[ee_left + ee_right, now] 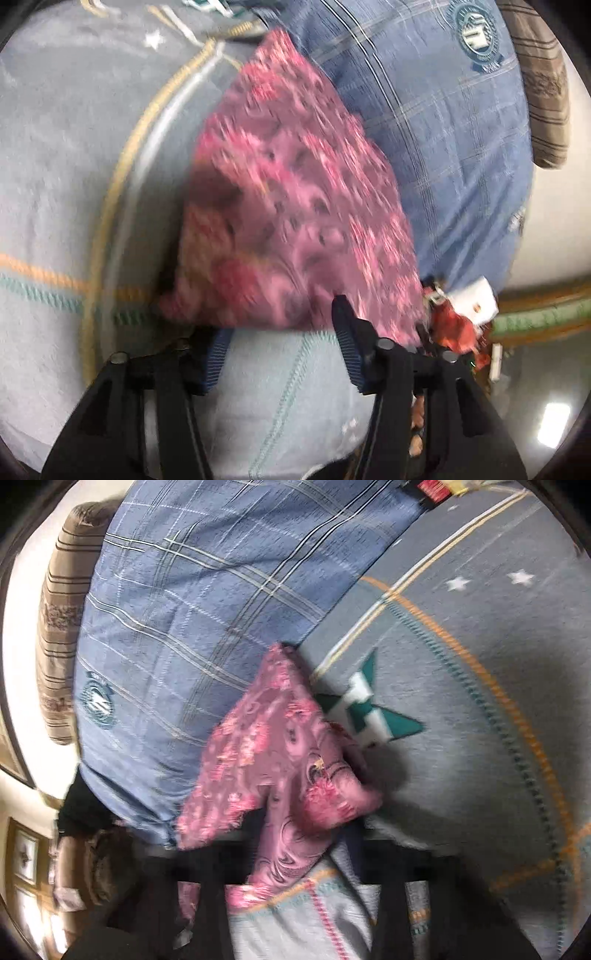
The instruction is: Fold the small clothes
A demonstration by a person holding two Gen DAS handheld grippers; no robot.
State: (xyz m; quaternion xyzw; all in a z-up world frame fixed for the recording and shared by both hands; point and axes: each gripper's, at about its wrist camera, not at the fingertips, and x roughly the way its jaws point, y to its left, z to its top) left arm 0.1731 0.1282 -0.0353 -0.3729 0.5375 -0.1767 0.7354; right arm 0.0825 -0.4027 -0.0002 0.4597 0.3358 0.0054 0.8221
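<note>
A small pink floral garment (291, 206) hangs lifted above the grey blanket (62, 147), blurred by motion. In the left wrist view my left gripper (284, 332) has its jaws apart; the garment's lower edge drapes over the fingertips (345, 325), and whether they pinch it is hidden. In the right wrist view the same garment (273, 746) drapes down between my right gripper's fingers (295, 849), which look closed on its folded edge. The right fingertips are covered by the cloth.
A blue plaid pillow (436, 129) lies beside the garment and also shows in the right wrist view (192, 609). A brown striped pillow (59, 620) sits behind it. The grey blanket has star patterns (365, 701). A red item with a white tag (458, 317) lies near the bed edge.
</note>
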